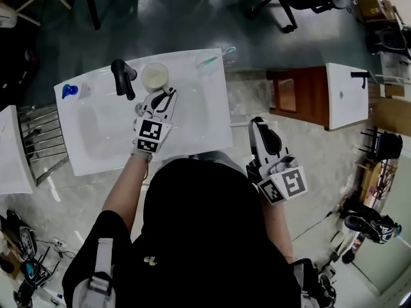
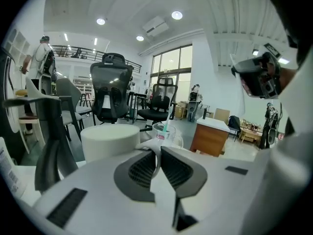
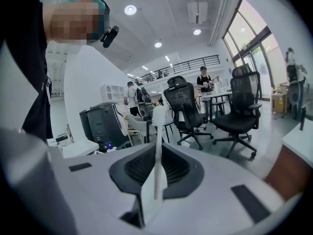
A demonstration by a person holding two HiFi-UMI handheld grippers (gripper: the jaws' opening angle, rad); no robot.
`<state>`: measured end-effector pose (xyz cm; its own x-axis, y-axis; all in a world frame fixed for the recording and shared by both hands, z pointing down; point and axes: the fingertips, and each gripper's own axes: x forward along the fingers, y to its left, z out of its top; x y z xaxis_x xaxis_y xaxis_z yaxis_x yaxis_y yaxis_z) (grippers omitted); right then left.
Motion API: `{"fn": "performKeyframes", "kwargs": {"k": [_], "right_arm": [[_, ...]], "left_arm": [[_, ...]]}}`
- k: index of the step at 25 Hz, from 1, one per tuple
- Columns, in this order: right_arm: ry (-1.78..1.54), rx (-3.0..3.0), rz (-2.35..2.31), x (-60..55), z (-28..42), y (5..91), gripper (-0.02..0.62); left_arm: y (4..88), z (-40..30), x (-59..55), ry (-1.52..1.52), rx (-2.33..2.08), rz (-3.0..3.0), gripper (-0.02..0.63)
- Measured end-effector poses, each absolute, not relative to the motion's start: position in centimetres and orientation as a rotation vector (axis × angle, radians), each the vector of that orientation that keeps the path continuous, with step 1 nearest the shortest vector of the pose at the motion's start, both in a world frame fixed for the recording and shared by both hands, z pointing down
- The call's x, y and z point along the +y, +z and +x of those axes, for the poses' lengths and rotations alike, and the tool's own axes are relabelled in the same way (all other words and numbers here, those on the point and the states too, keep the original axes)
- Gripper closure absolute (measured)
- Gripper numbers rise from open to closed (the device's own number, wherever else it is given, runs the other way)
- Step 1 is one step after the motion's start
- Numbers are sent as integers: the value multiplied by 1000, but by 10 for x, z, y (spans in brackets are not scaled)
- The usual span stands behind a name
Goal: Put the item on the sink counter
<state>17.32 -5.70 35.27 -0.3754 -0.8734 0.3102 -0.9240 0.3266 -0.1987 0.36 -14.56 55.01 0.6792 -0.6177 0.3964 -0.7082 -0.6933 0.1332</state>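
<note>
My right gripper has its jaws clamped on a slim white plastic stick with a rounded, brush-like head, which stands upright between the pads with its head poking out above the tips. In the head view this right gripper hangs clear of the white rectangular sink counter, off the counter's 3 o'clock edge and above the pale stone floor, so the white stick is not on the counter. I cannot make out the stick itself from the head view. My left gripper is over the counter near the middle of the basin and points toward 12 o'clock. In the left gripper view its jaws are drawn almost together, leaving only a thin slit, and I see nothing between them. Just ahead of those tips stands a squat white cylindrical cup. At the cup's 9 o'clock is the black curved tap. At the cup's 2 o'clock, on the counter's far right corner, is a clear glass tumbler with a teal-handled brush leaning in it. A small blue object sits on the counter's far left corner. Beyond the counter at 3 o'clock, well apart from it, stands a brown wooden cabinet with a white top.
</note>
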Motion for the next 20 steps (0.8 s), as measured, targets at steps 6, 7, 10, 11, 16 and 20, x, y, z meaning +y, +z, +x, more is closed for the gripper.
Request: {"fn": "performKeyframes", "kwargs": {"k": [6, 7, 10, 11, 16, 20], "right_arm": [[540, -2359, 1714, -54, 178, 357, 541], [542, -2351, 1718, -54, 178, 358, 541], [545, -2334, 1726, -54, 179, 358, 541], [545, -2330, 1729, -54, 179, 358, 541], [544, -2310, 1741, -55, 179, 357, 541], [547, -2304, 1743, -54, 180, 359, 541]], "left_arm": [[569, 2, -164, 473, -1054, 2612, 561], [571, 2, -166, 471, -1053, 2609, 562], [577, 6, -171, 469, -1048, 2602, 561], [579, 7, -172, 469, -1045, 2602, 561], [587, 10, -173, 464, -1040, 2622, 561], [594, 8, -175, 467, -1062, 2633, 561]]}}
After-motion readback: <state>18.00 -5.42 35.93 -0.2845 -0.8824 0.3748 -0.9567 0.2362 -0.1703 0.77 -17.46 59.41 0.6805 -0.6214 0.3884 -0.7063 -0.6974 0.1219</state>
